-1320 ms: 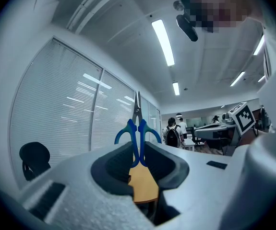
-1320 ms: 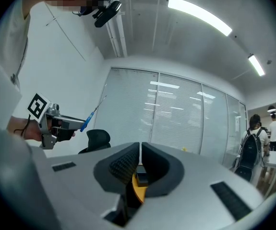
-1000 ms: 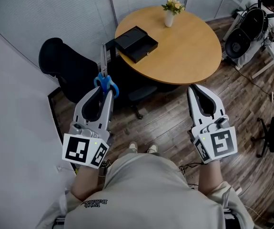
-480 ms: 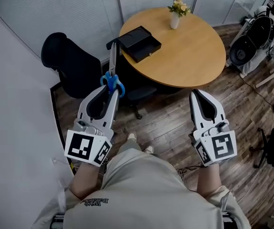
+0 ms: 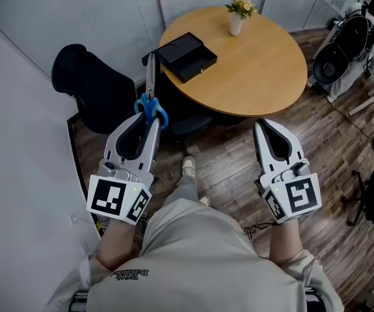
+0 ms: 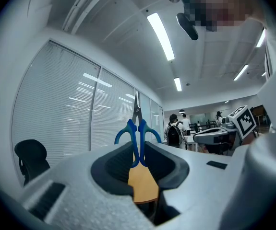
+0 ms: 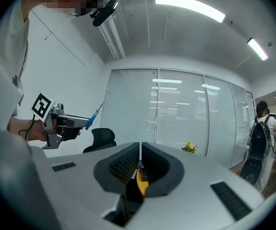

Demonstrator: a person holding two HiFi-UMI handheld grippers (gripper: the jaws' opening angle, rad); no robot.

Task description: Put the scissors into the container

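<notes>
We read no legible text. Small print on the person's shirt [image 5: 203, 252] is upside down and too blurred to decipher.

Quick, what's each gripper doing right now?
Left gripper: closed on the blue-handled scissors.
Right gripper: closed, empty.

The round wooden surface [image 5: 265, 67] ahead of me carries two things. A black, open container [image 5: 188, 58] sits at an angle near its left edge. A small white vase [image 5: 236, 25] of flowers stands at the far side, well apart from it. The surface stands on a dark plank floor [image 5: 235, 158], and a black chair [image 5: 86, 86] sits just to its left.
</notes>
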